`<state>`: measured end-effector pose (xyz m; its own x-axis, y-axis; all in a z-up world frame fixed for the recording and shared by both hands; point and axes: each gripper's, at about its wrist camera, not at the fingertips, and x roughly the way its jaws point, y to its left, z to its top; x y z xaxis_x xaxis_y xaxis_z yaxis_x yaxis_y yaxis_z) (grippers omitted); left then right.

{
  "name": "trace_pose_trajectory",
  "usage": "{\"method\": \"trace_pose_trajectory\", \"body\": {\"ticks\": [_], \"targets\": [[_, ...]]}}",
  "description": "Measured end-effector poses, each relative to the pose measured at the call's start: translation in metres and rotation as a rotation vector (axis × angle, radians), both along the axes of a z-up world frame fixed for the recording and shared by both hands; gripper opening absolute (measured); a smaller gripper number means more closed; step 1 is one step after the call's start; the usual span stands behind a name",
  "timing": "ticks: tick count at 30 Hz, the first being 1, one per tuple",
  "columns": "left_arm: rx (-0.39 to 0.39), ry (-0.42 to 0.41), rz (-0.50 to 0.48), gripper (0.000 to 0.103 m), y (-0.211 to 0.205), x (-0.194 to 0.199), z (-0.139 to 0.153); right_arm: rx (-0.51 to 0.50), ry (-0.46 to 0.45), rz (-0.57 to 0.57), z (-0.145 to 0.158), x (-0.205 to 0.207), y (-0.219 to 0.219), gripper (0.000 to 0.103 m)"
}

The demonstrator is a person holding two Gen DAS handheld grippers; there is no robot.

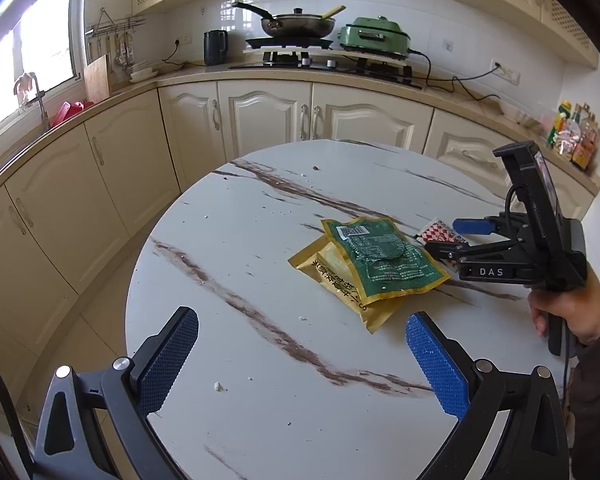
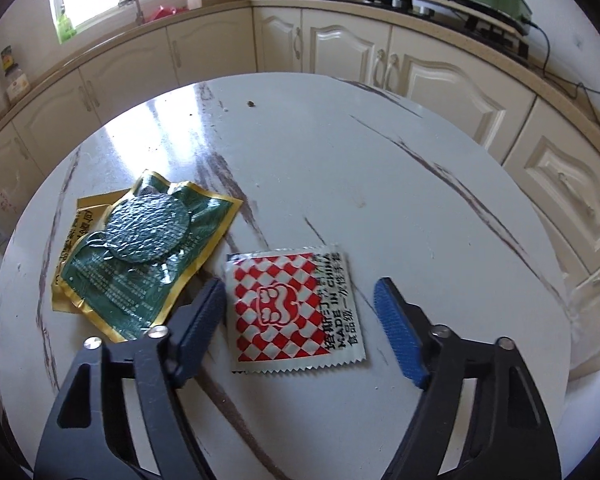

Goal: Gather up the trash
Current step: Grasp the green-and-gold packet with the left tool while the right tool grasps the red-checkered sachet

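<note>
A crumpled green wrapper (image 1: 384, 260) (image 2: 140, 264) lies on top of a gold wrapper (image 1: 332, 272) (image 2: 88, 208) on the round marble table (image 1: 260, 220) (image 2: 340, 160). Just right of them lies a flat red-and-white checkered packet (image 2: 292, 312) (image 1: 438, 230). My right gripper (image 2: 300, 284) (image 1: 456, 237) hangs low over that packet. Its jaws are apart on either side of the packet and the pads do not press on it. My left gripper (image 1: 300, 316) stands wide open in front of the wrappers with nothing between its fingers.
Small crumbs (image 1: 219, 387) dot the table. Cream cabinets (image 1: 268, 116) curve round behind it, under a counter with a stove, a pan (image 1: 296, 24), a kettle (image 1: 215, 47) and a green cooker (image 1: 374, 36). A person's hand (image 1: 568, 312) holds the right gripper.
</note>
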<state>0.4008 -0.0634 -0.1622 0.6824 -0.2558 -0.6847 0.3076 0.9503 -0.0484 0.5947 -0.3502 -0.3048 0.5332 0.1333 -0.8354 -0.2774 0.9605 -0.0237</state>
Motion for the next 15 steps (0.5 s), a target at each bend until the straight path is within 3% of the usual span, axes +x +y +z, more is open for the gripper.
{"method": "trace_pose_trajectory", "body": {"ticks": [1, 3, 13, 15], "targets": [[0.001, 0.0, 0.0, 0.102, 0.0, -0.001, -0.001, -0.003, 0.001, 0.003, 0.0, 0.0, 0.002, 0.061], [-0.003, 0.003, -0.007, 0.102, 0.007, -0.005, -0.001, 0.006, -0.003, 0.024, 0.002, -0.004, 0.006, 0.043], [0.038, 0.02, -0.088, 0.102, -0.03, 0.022, 0.001, 0.031, -0.018, -0.003, 0.005, -0.018, -0.001, 0.028], [0.087, 0.029, -0.07, 0.102, -0.047, 0.034, -0.003, 0.075, -0.03, -0.038, 0.01, -0.022, -0.014, 0.028]]}}
